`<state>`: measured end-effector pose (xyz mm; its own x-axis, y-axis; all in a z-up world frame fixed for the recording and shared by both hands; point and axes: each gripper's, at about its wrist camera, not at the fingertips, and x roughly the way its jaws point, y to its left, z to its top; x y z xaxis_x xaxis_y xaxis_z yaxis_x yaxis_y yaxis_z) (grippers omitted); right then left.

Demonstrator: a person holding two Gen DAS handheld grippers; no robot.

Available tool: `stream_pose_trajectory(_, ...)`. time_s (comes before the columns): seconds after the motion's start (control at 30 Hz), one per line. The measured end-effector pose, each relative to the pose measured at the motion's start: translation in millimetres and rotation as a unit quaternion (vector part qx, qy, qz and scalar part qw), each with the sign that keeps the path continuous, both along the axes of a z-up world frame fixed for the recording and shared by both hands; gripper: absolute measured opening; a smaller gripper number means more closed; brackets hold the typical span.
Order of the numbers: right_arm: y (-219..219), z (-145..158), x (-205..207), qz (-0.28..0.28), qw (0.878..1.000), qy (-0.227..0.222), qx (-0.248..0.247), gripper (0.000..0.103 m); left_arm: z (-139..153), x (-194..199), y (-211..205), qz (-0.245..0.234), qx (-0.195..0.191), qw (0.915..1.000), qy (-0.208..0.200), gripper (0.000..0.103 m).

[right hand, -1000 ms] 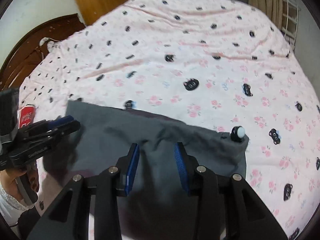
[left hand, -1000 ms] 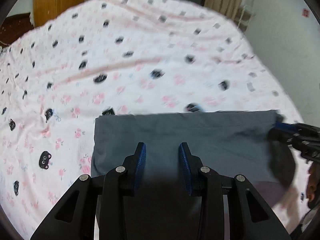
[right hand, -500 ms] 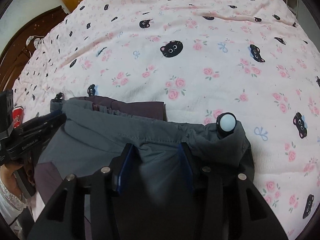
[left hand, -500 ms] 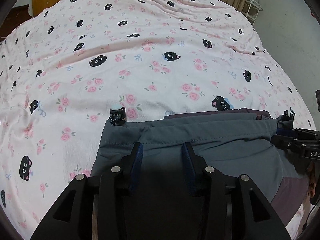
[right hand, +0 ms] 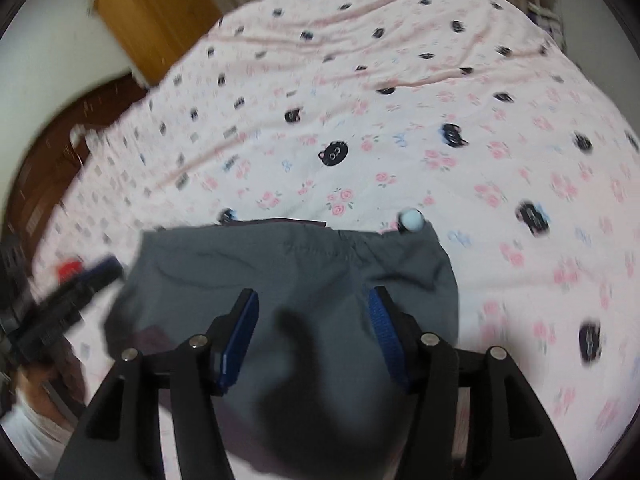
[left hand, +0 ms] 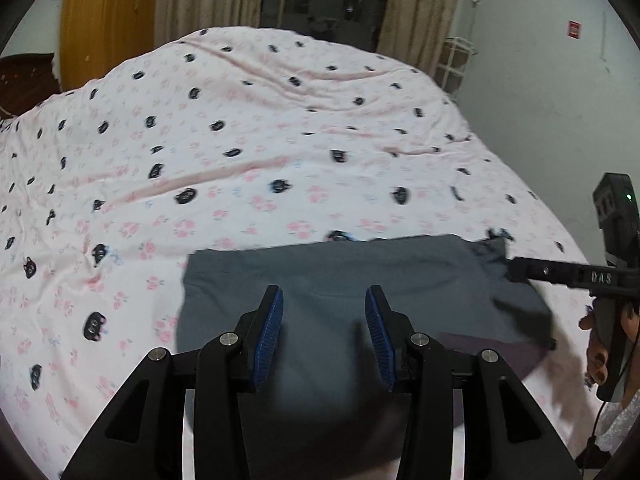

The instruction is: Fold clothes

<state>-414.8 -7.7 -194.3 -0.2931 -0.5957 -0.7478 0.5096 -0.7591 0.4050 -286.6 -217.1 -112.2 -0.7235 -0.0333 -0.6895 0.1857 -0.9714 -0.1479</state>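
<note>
The only readable lettering is "DAS", in pale raised letters on the black body of the right hand-held gripper point(left hand: 508, 266), seen in the left wrist view. A small red sign point(left hand: 574, 29) on the wall above that hand-held gripper is too small to read.

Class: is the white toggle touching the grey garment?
Touching. The right wrist view shows the toggle sitting right at the garment's top corner, no gap between them.
</note>
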Motion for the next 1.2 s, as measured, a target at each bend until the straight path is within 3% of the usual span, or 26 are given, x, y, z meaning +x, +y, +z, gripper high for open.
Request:
stream_pose_trajectory(0.23, 70, -9, 16, -0.066, 0.987, -0.077, -0.122, 0.066, -32, -13, 27, -0.016, -0.001, 0.9991, -0.039, 0.038)
stream_pose_trajectory(0.33, 89, -22, 20, -0.080, 0.979, -0.113, -0.152, 0.067, -55, -20, 23, -0.014, 0.009, 0.9981, -0.060, 0.039)
stream_pose_trajectory(0.43, 99, -35, 22, -0.085, 0.972, -0.142, -0.169, 0.067, -61, -22, 26, -0.011, 0.003, 0.9981, -0.060, 0.040)
stream_pose_trajectory(0.8, 92, -86, 26, -0.082, 0.944, -0.220, -0.233, 0.071, -66, -24, 24, -0.004, 0.008, 0.9981, -0.061, 0.041)
stream_pose_trajectory(1.0, 86, -87, 23, -0.086, 0.926, -0.227, -0.288, 0.079, -67, -24, 22, -0.002, 0.013, 0.9982, -0.059, 0.041)
stream_pose_trajectory(1.2, 83, -86, 28, -0.073, 0.914, -0.235, -0.324, 0.081, -70, -24, 16, -0.002, 0.036, 0.9978, -0.056, 0.041)
